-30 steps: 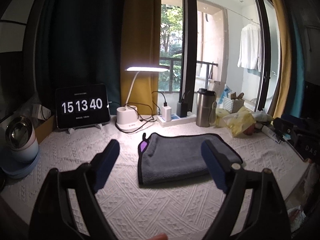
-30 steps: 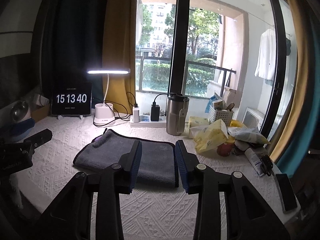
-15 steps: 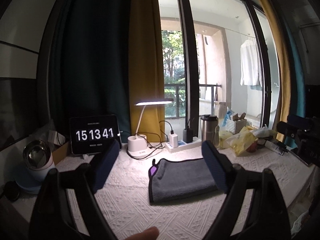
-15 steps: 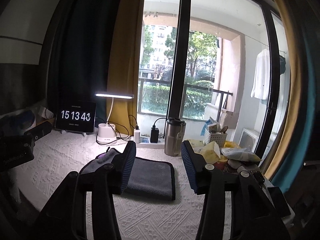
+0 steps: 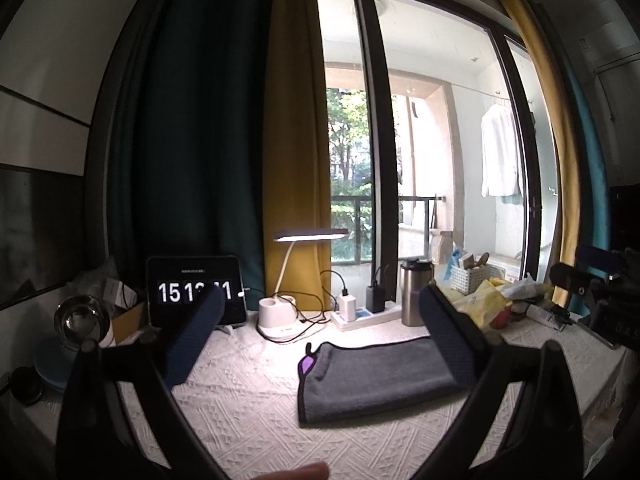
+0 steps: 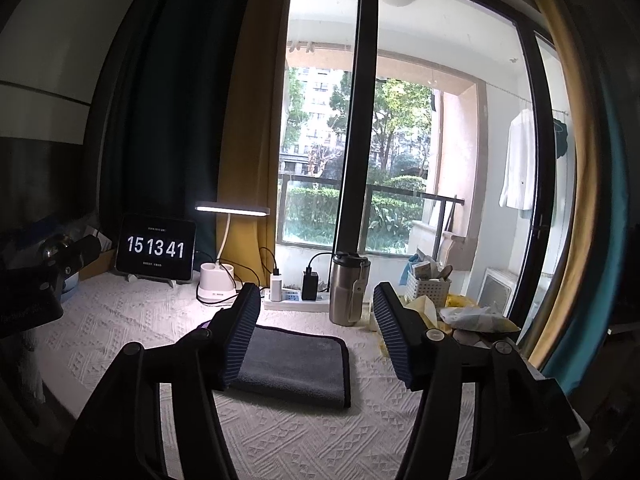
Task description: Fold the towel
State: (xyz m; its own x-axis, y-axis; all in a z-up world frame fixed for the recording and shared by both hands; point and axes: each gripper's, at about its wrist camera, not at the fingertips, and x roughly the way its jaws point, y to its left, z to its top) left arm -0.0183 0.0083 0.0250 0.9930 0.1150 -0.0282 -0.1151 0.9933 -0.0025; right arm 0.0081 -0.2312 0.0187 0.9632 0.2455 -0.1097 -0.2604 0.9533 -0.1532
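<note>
A grey towel with dark trim and a purple tag lies folded flat on the white textured tablecloth. It also shows in the right wrist view. My left gripper is open and empty, held above and before the towel. My right gripper is open and empty, also raised before the towel, apart from it. Each gripper's body shows at the edge of the other's view.
Along the back stand a tablet clock, a lit desk lamp, a power strip with chargers and a steel tumbler. A white basket and yellow bags crowd the right. A metal bowl sits left.
Both grippers have lifted and pulled back from the towel, tilting upward. The right gripper's jaws have opened wider. The towel has not moved.
</note>
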